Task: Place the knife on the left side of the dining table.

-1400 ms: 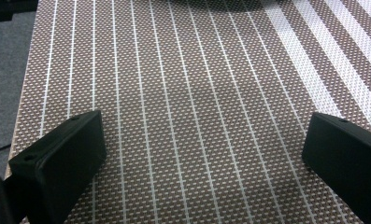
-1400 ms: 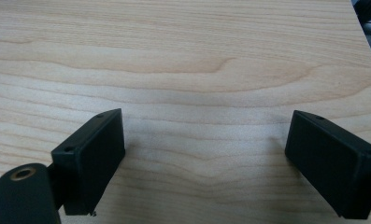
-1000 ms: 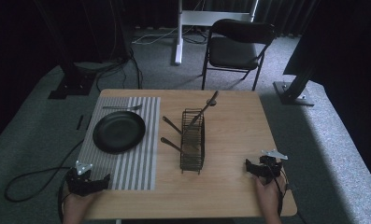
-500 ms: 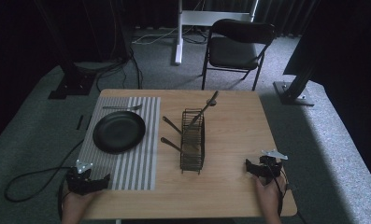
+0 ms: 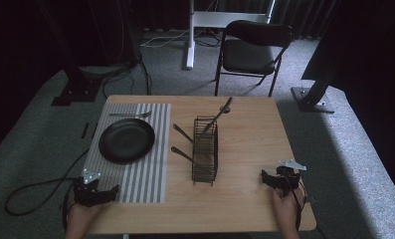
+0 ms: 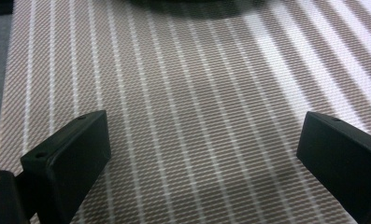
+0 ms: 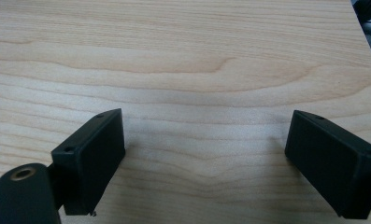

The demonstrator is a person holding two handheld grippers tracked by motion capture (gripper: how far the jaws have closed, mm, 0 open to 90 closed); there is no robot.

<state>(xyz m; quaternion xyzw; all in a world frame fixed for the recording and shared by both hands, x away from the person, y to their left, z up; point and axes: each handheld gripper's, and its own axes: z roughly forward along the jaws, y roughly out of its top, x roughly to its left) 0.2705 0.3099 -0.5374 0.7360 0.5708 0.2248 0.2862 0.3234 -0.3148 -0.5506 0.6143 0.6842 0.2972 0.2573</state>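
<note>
A black wire cutlery basket (image 5: 205, 149) stands mid-table with several dark utensils leaning out of it. A black plate (image 5: 127, 140) lies on a grey striped placemat (image 5: 145, 174), and a fork (image 5: 130, 114) lies on the mat just beyond the plate. My left gripper (image 5: 105, 193) rests open at the placemat's near left corner; in the left gripper view (image 6: 204, 158) only striped mat lies between the jaws. My right gripper (image 5: 269, 179) sits open near the table's front right; in the right gripper view (image 7: 204, 158) bare wood lies between the jaws.
The wooden table (image 5: 249, 144) is bare between the basket and the right edge. A black folding chair (image 5: 249, 50) stands behind the table. Cables (image 5: 31, 191) trail on the carpet at left, and stand bases (image 5: 312, 97) sit on the floor around.
</note>
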